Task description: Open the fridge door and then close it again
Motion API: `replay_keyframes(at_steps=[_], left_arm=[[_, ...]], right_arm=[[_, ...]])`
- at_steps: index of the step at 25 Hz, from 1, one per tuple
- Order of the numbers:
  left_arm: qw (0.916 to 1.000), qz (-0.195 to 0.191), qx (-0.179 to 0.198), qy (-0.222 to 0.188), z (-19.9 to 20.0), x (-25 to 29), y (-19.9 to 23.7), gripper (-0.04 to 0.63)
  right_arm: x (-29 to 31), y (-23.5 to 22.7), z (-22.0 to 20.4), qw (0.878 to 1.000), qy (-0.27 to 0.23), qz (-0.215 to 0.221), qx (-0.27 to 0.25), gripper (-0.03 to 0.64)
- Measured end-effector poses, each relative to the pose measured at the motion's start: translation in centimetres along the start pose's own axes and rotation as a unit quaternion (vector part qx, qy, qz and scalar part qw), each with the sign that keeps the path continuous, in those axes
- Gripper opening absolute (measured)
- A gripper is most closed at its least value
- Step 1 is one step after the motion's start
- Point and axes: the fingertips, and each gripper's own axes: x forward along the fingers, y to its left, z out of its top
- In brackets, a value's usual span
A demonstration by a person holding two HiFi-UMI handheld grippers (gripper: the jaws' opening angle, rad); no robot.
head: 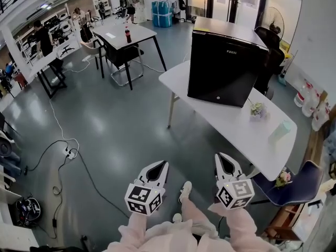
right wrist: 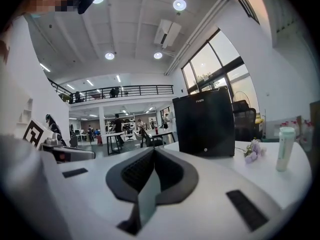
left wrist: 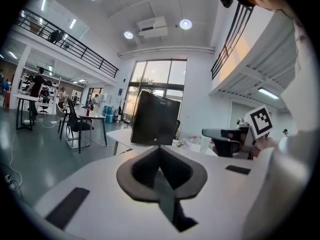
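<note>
A black mini fridge (head: 226, 67) stands with its door closed on the far end of a long white table (head: 236, 135). It also shows ahead in the left gripper view (left wrist: 156, 119) and in the right gripper view (right wrist: 205, 121). Both grippers hover over the grey floor, well short of the table and apart from the fridge. My left gripper (head: 160, 168) has its jaws pressed together on nothing, with its tips (left wrist: 159, 149) aimed toward the fridge. My right gripper (head: 224, 161) is likewise shut and empty (right wrist: 152, 151), beside the table's near end.
On the table lie a small bunch of flowers (head: 256, 109) and a pale green bottle (head: 280, 130). A blue chair (head: 294, 185) sits at the table's near right. A second table with a cola bottle (head: 127, 34) stands further back, and cables (head: 68, 152) trail on the floor at left.
</note>
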Motion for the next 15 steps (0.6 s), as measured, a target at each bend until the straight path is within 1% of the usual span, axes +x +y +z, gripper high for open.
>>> replay_keyframes(at_steps=[3,6,9,15], left_arm=[[1.0000,-0.001,0.000,0.003,0.5,3.0,1.7,0.011],[1.0000,-0.005,0.005,-0.004,1.9,6.3,3.1,0.011],[0.9999,-0.009,0.006,-0.008,3.7,10.0,5.3,0.011],[0.9997,-0.021,0.005,-0.012,7.0,16.6,9.1,0.011]], right_arm=[[2.9,-1.4,0.2,1.000,0.001,-0.003,-0.003,0.011],[6.0,-3.0,0.5,1.000,0.008,0.000,-0.009,0.011],[10.0,-4.8,1.7,1.000,0.011,-0.002,-0.014,0.011],[18.1,-6.8,4.5,0.999,0.006,0.015,-0.027,0.009]])
